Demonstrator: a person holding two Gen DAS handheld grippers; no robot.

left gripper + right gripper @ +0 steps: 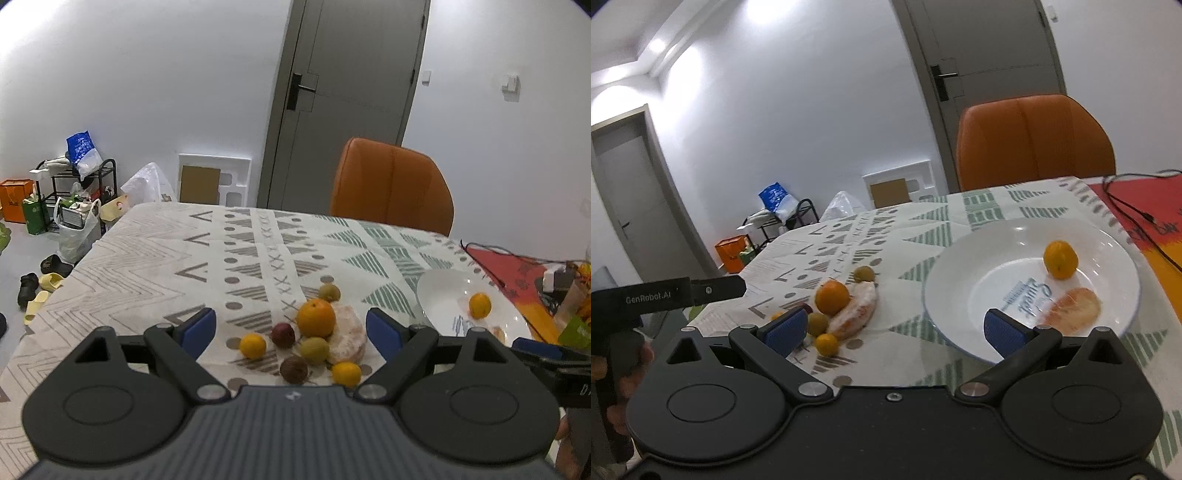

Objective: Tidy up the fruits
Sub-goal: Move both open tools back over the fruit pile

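A pile of fruit lies on the patterned tablecloth: a large orange [316,318] [832,297], a peeled pomelo piece [347,334] [857,310], green fruits [314,350] [864,273], dark passion fruits [283,335], and small yellow citrus [252,346] [827,344]. A white plate [967,266] [443,291] to the right holds one small yellow citrus [1060,259] [480,305] and a pomelo slice [1073,311]. My left gripper [291,330] is open above the pile, holding nothing. My right gripper [894,328] is open and empty between pile and plate.
An orange chair [391,184] [1034,140] stands at the table's far side. A red cloth [517,273] with a black cable [1137,218] lies at the right. Shoes, bags and a rack [85,184] crowd the floor on the left. A hand [628,369] holds the left gripper's handle.
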